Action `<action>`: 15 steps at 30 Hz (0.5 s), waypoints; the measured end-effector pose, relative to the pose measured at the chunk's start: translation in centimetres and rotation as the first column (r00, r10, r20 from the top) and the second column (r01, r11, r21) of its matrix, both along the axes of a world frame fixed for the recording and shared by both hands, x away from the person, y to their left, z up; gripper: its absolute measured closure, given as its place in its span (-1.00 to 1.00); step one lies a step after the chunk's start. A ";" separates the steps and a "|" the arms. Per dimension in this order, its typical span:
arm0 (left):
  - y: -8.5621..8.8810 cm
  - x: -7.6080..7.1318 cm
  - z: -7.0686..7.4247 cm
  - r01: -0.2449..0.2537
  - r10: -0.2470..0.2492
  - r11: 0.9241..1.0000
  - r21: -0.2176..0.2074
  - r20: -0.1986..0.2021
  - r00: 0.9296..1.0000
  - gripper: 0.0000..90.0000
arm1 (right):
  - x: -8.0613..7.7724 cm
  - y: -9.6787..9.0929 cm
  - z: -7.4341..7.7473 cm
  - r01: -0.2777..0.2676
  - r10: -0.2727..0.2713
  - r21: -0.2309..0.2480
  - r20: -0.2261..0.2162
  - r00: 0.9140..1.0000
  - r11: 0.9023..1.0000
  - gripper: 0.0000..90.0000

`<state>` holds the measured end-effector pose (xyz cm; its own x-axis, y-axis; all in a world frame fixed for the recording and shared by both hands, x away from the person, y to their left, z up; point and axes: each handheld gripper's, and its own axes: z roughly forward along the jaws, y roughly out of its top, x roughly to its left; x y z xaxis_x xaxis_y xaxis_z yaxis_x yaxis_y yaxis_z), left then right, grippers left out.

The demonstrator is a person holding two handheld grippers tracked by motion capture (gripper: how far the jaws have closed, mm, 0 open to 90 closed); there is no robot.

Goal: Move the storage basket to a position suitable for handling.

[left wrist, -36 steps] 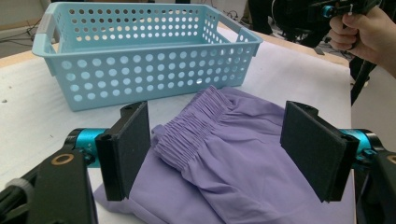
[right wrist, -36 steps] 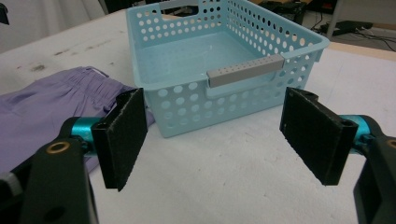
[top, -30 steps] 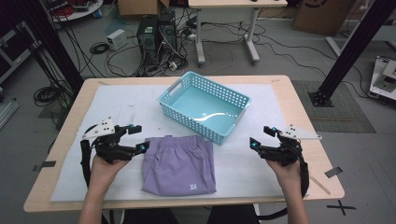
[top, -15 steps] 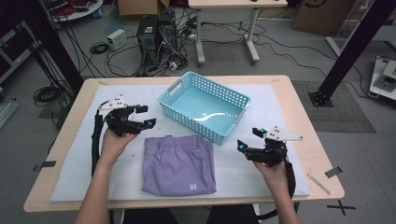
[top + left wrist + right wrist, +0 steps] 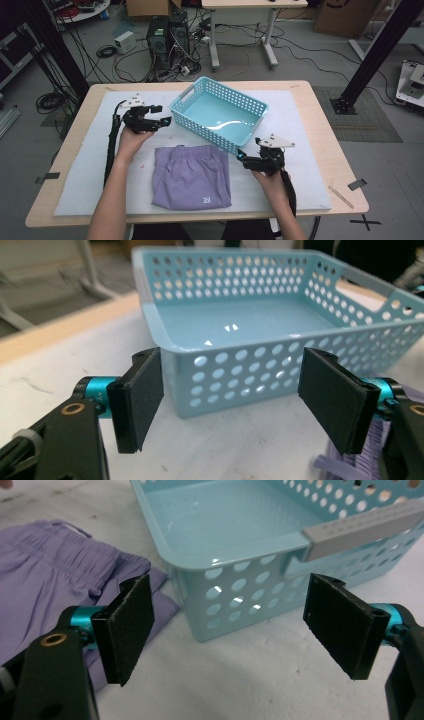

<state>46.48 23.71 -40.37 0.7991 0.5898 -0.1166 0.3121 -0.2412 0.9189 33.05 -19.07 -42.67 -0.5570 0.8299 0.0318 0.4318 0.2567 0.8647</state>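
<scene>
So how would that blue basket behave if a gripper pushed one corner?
The blue perforated plastic basket is empty, so probably light. On the white mat it would likely slide or pivot, not tip, being low and wide. Its walls look stiff.

Two black hand-held grippers, the left gripper (image 5: 167, 120) and the right gripper (image 5: 240, 155), are each fitted with flat rectangular black jaws on turquoise metal collars, a brass-ringed hole, a grey three-cornered top plate and a trailing black cable.

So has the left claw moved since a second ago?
Yes. In the high view the left claw has gone up the table, away from the person, from beside the purple shorts to the blue basket's near left corner, open.
</scene>
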 end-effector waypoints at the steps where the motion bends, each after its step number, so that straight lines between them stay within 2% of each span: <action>1: -0.2 0.4 0.3 0.003 -0.003 1.000 -0.003 0.007 1.000 -0.42 | 0.1 0.1 -0.1 -0.003 0.003 -0.004 0.000 1.000 1.000 -0.54; 4: -0.6 1.6 0.8 -0.007 0.007 1.000 -0.015 -0.003 1.000 -0.42 | 0.3 0.6 -0.2 0.004 -0.004 -0.007 -0.001 1.000 1.000 -0.54; 6: -0.8 2.6 0.9 -0.007 0.007 1.000 -0.016 -0.032 0.999 -0.42 | 0.5 0.8 -0.3 0.004 -0.004 -0.014 -0.006 1.000 1.000 -0.54; 8: -1.5 4.0 1.3 -0.024 0.025 0.999 0.022 -0.057 0.998 -0.42 | 0.7 1.0 -0.5 0.012 -0.012 -0.025 -0.017 1.000 1.000 -0.54; 9: -1.5 4.0 1.3 -0.024 0.025 0.999 0.022 -0.057 0.998 -0.42 | 0.7 1.0 -0.5 0.012 -0.012 -0.025 -0.017 1.000 1.000 -0.54; 11: -2.0 5.0 1.3 -0.046 0.049 0.998 0.051 -0.062 0.997 -0.38 | 0.9 1.0 -0.6 0.019 -0.019 -0.029 -0.019 1.000 0.999 -0.54; 13: -2.4 5.9 1.0 -0.066 0.073 0.995 0.073 -0.090 0.993 -0.37 | 1.2 1.1 -0.7 0.020 -0.021 -0.031 -0.020 1.000 0.999 -0.53; 14: -2.5 6.2 0.8 -0.073 0.080 0.995 0.069 -0.104 0.991 -0.35 | 1.5 1.1 -0.9 0.025 -0.026 -0.036 -0.024 0.999 0.999 -0.44; 15: -2.7 6.5 0.6 -0.071 0.078 0.995 0.065 -0.113 0.991 -0.35 | 1.5 1.1 -0.9 0.025 -0.026 -0.036 -0.024 0.999 0.999 -0.44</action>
